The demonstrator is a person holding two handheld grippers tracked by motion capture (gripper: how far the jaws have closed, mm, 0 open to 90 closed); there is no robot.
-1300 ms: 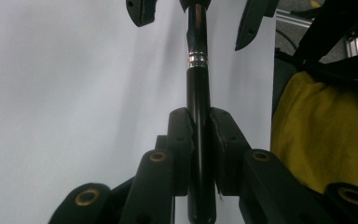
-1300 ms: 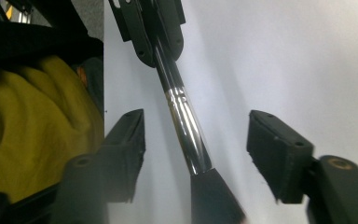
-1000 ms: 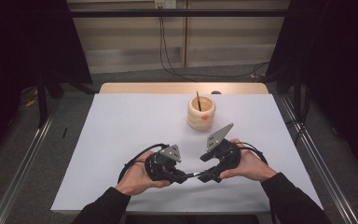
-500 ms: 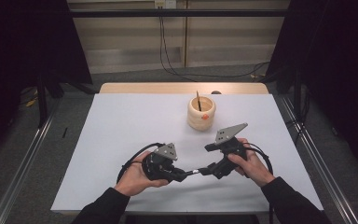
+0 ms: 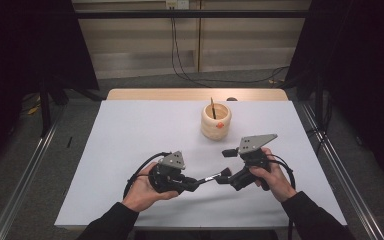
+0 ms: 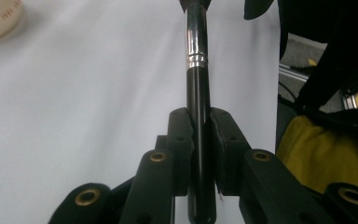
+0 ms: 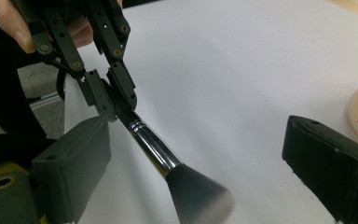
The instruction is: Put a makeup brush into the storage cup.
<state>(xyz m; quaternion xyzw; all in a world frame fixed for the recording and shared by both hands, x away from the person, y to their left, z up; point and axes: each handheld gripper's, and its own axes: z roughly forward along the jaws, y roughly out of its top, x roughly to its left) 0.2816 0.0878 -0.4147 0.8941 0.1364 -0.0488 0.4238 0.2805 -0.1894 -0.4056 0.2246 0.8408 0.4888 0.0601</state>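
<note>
Resting between tool (image 7: 196,163) pads — brush (image 7: 193,191).

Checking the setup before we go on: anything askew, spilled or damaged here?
Nothing stands out. The left gripper holds the makeup brush by its handle, the wooden cup stands upright, and the table shows no spill.

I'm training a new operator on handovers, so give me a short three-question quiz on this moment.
1. True or false: the left gripper is shut on the black handle of the chrome-ferruled makeup brush.
2. How do the right gripper's jaws stand? A) clamped on the bristles; B) wide open, bristles between them untouched; C) shut on nothing.
3. What stands upright in the round pale wooden holder on the white table?

Key:
1. True.
2. B; its jaws have just been opening.
3. One thin stick, probably another brush handle; too small to tell.
</note>
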